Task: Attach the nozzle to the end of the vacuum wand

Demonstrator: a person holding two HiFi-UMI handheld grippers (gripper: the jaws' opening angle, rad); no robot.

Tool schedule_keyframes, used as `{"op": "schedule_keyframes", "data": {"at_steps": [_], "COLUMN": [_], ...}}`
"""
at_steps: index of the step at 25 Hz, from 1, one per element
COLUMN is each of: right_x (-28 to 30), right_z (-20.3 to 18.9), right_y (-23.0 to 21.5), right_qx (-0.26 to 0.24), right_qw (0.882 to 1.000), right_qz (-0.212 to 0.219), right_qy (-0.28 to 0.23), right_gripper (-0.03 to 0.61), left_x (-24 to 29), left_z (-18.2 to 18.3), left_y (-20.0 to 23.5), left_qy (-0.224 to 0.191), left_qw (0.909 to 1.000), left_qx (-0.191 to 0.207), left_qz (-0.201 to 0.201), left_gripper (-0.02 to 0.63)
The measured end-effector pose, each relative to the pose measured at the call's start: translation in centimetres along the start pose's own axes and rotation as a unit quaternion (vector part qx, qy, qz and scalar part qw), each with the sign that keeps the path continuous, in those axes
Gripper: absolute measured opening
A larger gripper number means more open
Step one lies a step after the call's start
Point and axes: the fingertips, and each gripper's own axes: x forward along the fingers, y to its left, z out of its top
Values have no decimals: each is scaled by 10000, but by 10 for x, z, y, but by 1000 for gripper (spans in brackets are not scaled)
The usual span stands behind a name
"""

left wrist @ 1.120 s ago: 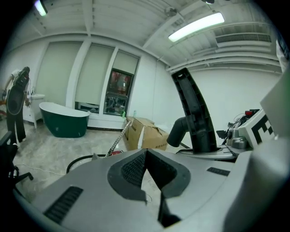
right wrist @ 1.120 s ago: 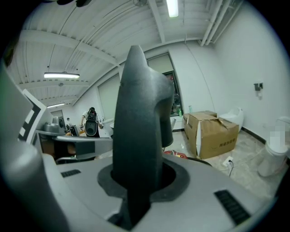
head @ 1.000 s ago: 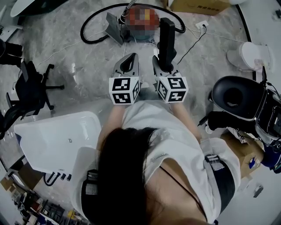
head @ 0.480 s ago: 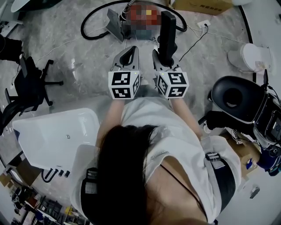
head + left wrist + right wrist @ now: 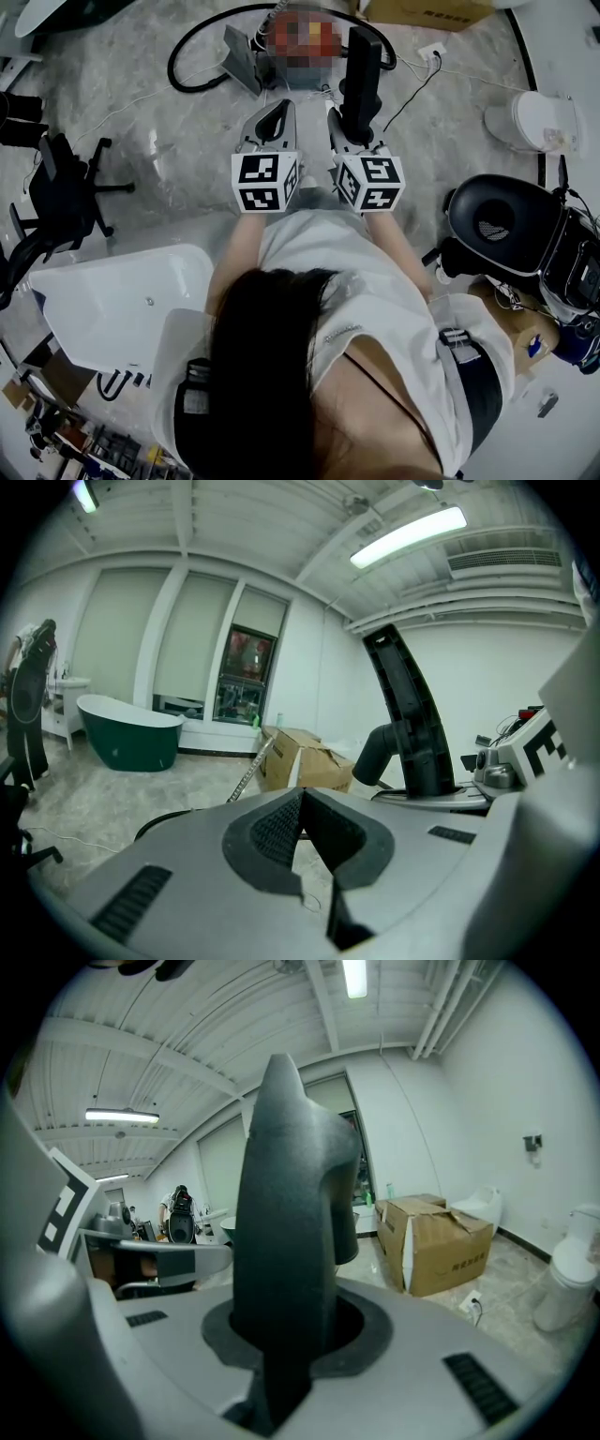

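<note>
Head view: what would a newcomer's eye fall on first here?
At centre, the right gripper is shut on a tall black nozzle that stands up out of its jaws. The left gripper is close beside it, shut with nothing between its jaws. Ahead of them a black hose loops near the top edge, and a white bathtub fills the lower left.

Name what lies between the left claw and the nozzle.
Only a strip of bare floor; the head view shows it between the left claw and the nozzle.
</note>
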Motion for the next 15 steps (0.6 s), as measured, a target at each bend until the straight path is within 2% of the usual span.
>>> {"op": "schedule_keyframes", "data": {"at_steps": [15], "right_x": [66], "right_z": [33], "right_y": [-19], "right_qx": [5], "right_qw": [9999], "right_qz": [-127], "right_qy": [69], "right_gripper": [75], "left_x": [63], "left_z": [33], "left_y": [40], "left_qy": [19], "left_qw": [9999], "left_qx": [132], "left_qz": [-93], "left_gripper": [2]}}
